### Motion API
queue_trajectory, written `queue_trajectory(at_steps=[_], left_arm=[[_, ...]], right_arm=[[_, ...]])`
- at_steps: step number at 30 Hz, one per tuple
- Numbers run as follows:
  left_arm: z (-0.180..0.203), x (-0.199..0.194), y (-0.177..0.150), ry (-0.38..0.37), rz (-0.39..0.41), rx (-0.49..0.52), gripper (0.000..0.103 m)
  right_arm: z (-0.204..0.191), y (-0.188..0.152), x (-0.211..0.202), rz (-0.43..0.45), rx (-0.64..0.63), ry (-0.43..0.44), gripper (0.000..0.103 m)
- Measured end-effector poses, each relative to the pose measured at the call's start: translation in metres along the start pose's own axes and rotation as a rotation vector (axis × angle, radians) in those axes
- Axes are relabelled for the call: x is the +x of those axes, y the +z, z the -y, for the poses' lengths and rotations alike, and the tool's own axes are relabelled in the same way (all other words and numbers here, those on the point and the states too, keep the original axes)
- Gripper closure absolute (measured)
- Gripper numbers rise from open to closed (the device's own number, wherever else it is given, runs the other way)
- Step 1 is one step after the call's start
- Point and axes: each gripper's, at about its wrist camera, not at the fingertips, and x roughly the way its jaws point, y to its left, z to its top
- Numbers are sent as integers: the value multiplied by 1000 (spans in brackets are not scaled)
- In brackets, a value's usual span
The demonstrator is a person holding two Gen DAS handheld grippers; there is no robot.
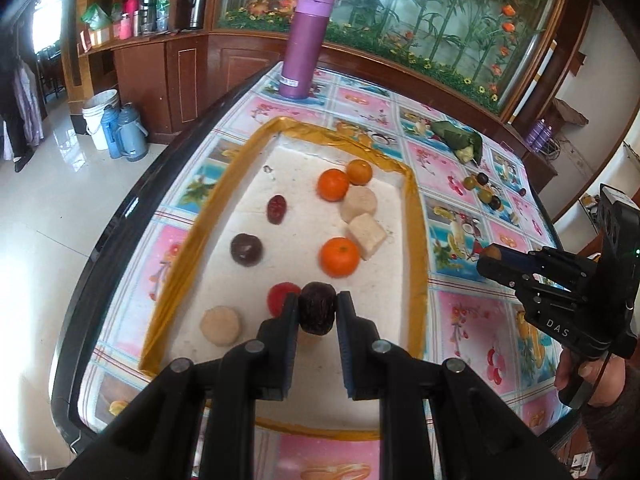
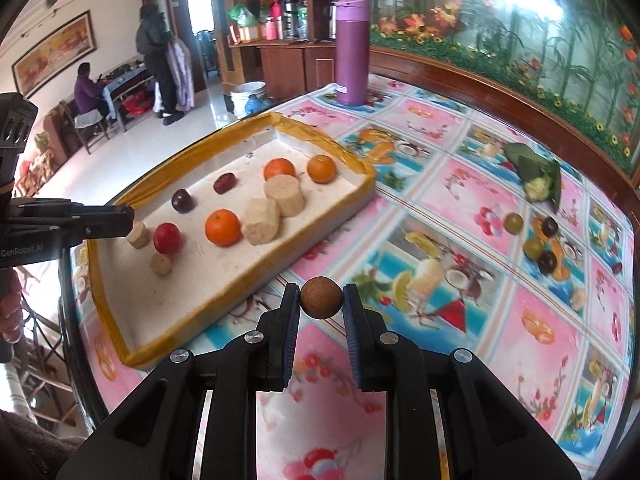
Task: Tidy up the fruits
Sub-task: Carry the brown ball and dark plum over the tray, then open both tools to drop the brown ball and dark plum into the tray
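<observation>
A white tray with a gold rim (image 1: 416, 216) (image 2: 362, 164) holds several oranges (image 1: 339, 257), beige cylinder pieces (image 1: 359, 204), a red fruit (image 1: 280, 296) and dark fruits (image 1: 246, 249). My left gripper (image 1: 318, 308) is shut on a dark wrinkled fruit (image 1: 317, 307) and holds it over the tray's near end. My right gripper (image 2: 322, 298) is shut on a small brown round fruit (image 2: 322, 297) above the tablecloth, to the right of the tray; it also shows in the left wrist view (image 1: 494, 254). The left gripper also shows in the right wrist view (image 2: 128, 220).
Loose green and dark grapes (image 2: 536, 246) (image 1: 484, 190) and a leaf-wrapped bundle (image 2: 538, 178) (image 1: 460, 140) lie on the flowered tablecloth to the right. A purple flask (image 1: 306, 44) (image 2: 352, 52) stands at the far end. The table's black edge (image 1: 120, 232) runs on the left.
</observation>
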Motion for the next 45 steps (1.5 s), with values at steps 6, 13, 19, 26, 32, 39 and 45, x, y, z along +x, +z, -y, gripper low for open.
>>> queue_trajectory(at_steps=[6, 13, 19, 26, 32, 39, 45], left_arm=[[-25, 9, 6, 34, -8, -30, 82], [-43, 22, 10, 48, -31, -40, 82], [-52, 33, 14, 56, -60, -35, 82], [-58, 49, 18, 68, -104, -22, 82], [-54, 57, 20, 90, -115, 13, 82], [-48, 60, 19, 123, -117, 58, 82], [-46, 60, 19, 126, -122, 67, 77]], right_arm=[[-18, 28, 19, -2, -28, 43, 82], [-44, 57, 48, -10, -74, 86, 82], [-56, 71, 77, -44, -87, 118, 82], [-66, 82, 106, -85, -101, 133, 82], [-68, 84, 123, -118, -116, 136, 82], [-67, 84, 130, -138, -123, 132, 82], [-69, 84, 134, -149, -136, 117, 81]])
